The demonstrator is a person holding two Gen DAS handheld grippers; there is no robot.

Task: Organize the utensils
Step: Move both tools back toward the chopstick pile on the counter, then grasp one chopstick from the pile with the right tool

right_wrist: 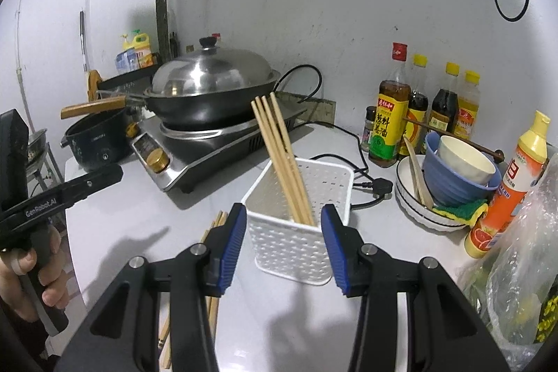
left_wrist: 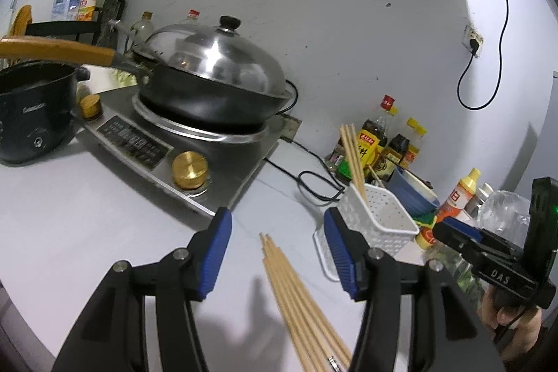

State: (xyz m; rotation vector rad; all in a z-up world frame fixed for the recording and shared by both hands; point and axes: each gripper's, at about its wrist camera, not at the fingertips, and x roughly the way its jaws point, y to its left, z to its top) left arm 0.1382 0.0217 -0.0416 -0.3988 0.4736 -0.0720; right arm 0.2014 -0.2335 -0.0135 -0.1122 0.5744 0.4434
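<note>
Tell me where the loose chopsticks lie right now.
In the left wrist view, the loose chopsticks lie flat on the counter, left of the white basket.

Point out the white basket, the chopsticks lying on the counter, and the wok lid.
white basket (right_wrist: pixel 289 246): right wrist view, front perforated wall.
loose chopsticks (left_wrist: pixel 296 295): left wrist view, mid-shafts on the counter.
wok lid (left_wrist: pixel 223 65): left wrist view, steel dome.

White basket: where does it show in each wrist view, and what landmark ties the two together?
Left wrist: white basket right of centre, just beyond the right finger, chopsticks leaning out of it.
Right wrist: white basket at centre, between the two fingers.
Shared landmark: the lidded wok on the cooktop behind.
</note>
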